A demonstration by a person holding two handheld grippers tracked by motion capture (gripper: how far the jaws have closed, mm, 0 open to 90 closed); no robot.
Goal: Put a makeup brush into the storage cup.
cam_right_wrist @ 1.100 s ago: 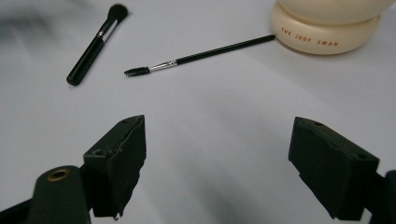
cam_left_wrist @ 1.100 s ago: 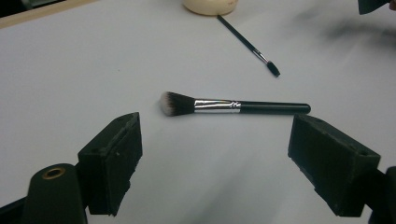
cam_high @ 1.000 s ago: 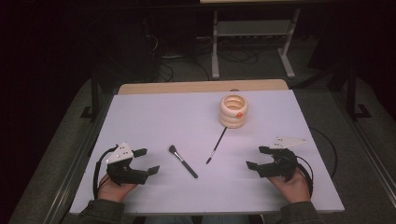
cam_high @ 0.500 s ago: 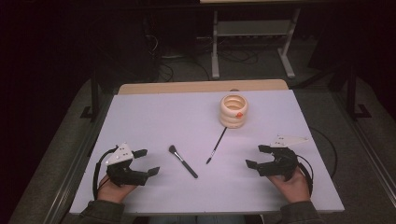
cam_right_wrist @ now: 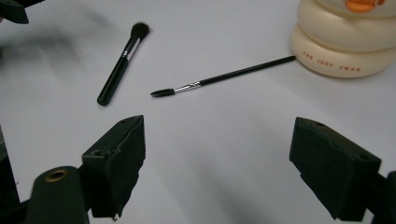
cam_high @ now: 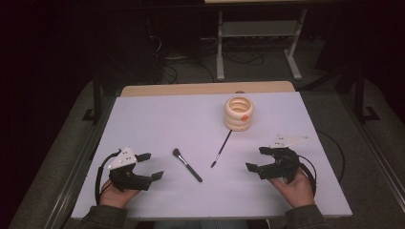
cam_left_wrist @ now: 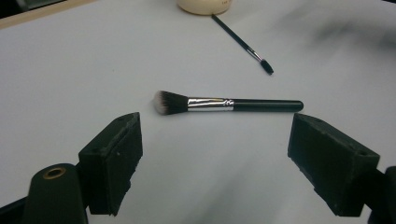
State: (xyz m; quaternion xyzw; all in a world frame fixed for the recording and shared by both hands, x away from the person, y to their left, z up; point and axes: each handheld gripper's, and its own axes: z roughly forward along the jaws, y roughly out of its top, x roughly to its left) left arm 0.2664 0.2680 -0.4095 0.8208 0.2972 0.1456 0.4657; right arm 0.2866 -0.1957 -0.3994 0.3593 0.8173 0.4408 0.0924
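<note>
A black-handled makeup brush with a fluffy head lies mid-table. To its right, a thin spoolie brush rests with its far tip at a cream ringed cup. My left gripper stands open on the table, just left of the makeup brush, jaws empty. On the right, my right gripper is open too, near the spoolie's bristle end, with nothing in it.
The white tabletop has a wooden strip along its far edge. Beyond it a metal stand and cables lie on the dark floor. A cable loops off the table's right side.
</note>
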